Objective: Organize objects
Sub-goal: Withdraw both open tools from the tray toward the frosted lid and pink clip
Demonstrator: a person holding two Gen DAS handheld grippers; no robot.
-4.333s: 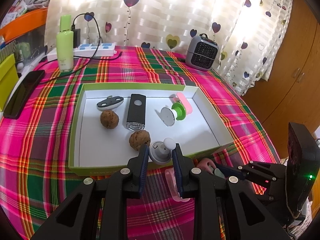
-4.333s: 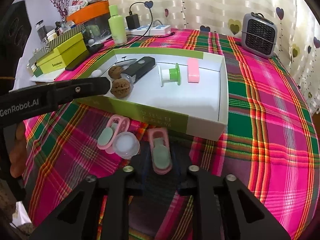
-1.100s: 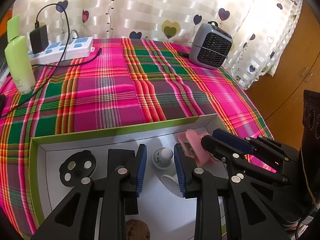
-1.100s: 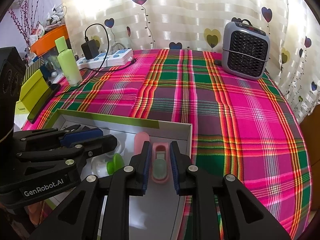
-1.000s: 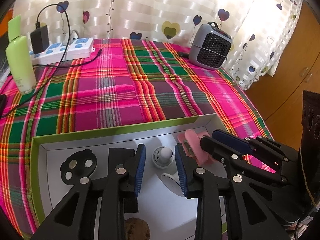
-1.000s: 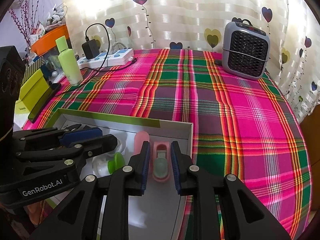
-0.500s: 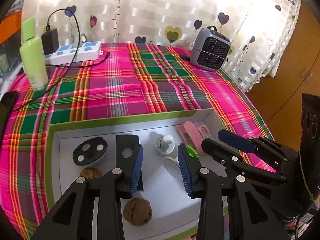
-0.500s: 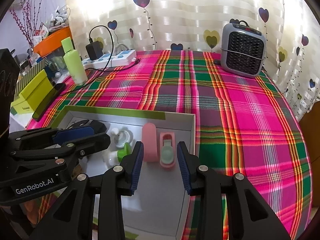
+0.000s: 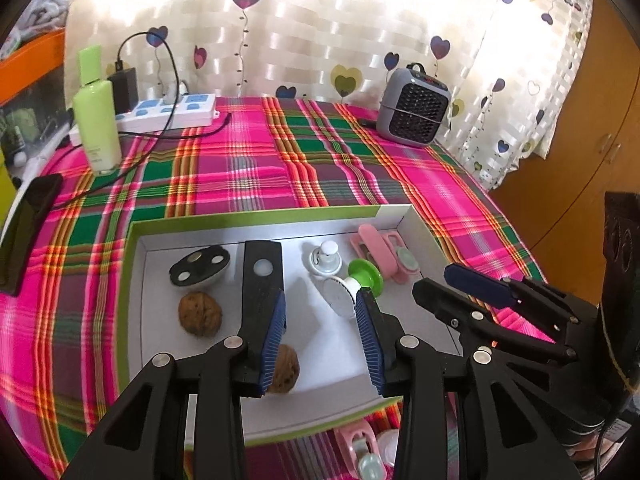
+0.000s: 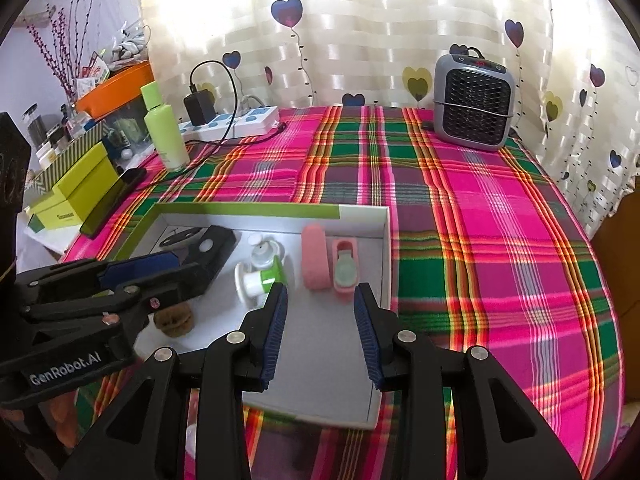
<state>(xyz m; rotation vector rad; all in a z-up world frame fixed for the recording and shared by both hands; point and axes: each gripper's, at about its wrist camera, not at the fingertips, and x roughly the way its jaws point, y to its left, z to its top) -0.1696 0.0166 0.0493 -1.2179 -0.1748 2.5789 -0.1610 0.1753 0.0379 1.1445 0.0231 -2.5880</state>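
Note:
A shallow white box with a green rim (image 9: 256, 217) (image 10: 248, 209) lies on the plaid cloth. Inside are a white knob (image 9: 326, 260), a pink clip (image 10: 345, 270), a pink bar (image 10: 314, 258), a green-and-white spool (image 9: 356, 284), a black block (image 9: 262, 276), a black oval piece (image 9: 199, 266) and two walnuts (image 9: 199, 314). My left gripper (image 9: 320, 332) is open and empty above the box. My right gripper (image 10: 318, 320) is open and empty above the box's right half. Another pink clip (image 9: 362, 450) and a small white round thing lie outside the front rim.
A grey heater (image 10: 474, 118) stands at the back right. A green bottle (image 10: 164, 136), a power strip with charger (image 10: 232, 122) and a black phone (image 9: 26, 226) are at the back left. Yellow-green boxes (image 10: 76, 184) are stacked at the left.
Both grippers have opened and pulled back and up from the box. The white knob and the pink clip, held a second ago, now rest inside the box.

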